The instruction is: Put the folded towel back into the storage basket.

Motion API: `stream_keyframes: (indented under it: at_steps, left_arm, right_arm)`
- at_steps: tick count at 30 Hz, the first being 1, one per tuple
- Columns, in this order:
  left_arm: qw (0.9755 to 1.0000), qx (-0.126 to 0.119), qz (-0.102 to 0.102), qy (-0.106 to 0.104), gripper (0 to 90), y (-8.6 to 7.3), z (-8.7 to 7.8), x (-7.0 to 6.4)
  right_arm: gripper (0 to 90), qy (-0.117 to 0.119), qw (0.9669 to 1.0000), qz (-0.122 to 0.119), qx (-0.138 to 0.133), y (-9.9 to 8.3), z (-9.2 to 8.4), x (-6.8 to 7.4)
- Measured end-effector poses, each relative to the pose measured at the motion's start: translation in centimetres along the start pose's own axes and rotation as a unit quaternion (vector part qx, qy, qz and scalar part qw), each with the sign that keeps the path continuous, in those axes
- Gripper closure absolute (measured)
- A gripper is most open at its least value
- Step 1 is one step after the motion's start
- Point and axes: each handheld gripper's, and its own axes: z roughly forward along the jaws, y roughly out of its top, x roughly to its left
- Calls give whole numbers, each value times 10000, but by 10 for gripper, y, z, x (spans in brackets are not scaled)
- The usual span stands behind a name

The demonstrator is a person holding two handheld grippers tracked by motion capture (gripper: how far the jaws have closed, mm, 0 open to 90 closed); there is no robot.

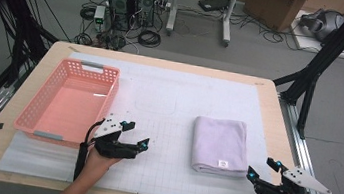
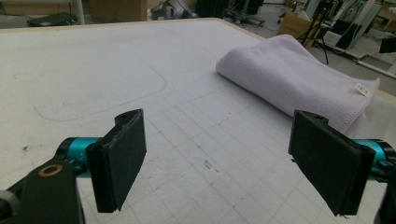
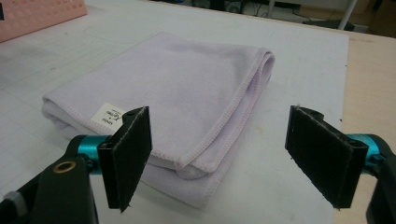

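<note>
The left hand-held gripper (image 1: 137, 135) is hovering low over the white gridded mat (image 1: 169, 177) on the counter (image 1: 269, 110), and its jaws are standing wide apart with nothing between them. In the left gripper view, only the bare mat is lying between the two black pads (image 2: 116, 158). The right hand-held gripper (image 1: 263, 170) is waiting near the front right corner of the counter, also released, its jaws wide and gripping nothing.

Just ahead of the right hand-held gripper, the folded lilac towel (image 3: 177, 88) is lying flat on the mat. In the right gripper view, its near hemmed corner is sitting between the open jaws, but the pads are not pressing on it. A small white label (image 3: 108, 115) is showing on the towel, close to the pad at the left of that view. From the left hand-held gripper, the towel is lying apart, ahead and toward the other gripper.

Farther away, beyond the left hand-held gripper and close beside it, a pink plastic basket (image 1: 40, 105) is standing on the counter.
</note>
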Motion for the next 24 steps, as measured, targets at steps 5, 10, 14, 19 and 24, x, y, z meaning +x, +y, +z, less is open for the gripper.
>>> stream_keyframes:
  at_steps: [5, 10, 14, 19, 24]
  left_arm:
    - [10000, -17, -88, -18, 195, 0, 0, 1]
    - [10000, 24, -71, -50, 195, 0, 1, 0]
    - [9999, 67, -59, -46, 195, -1, 4, -2]
    - [9999, 135, -37, -83, 196, -2, 10, -6]
    - [9998, 16, -183, -106, 212, 5, 18, -8]
  right_arm:
    - [219, 19, 10000, 5, 8, 0, 3, 0]
    - [219, 43, 10000, -32, 67, -2, 5, 0]
    - [219, 75, 9998, -117, 127, -2, 7, -1]
    - [219, 126, 9998, -80, 143, -3, 9, -2]
    - [219, 170, 9998, -54, 98, -4, 7, -2]
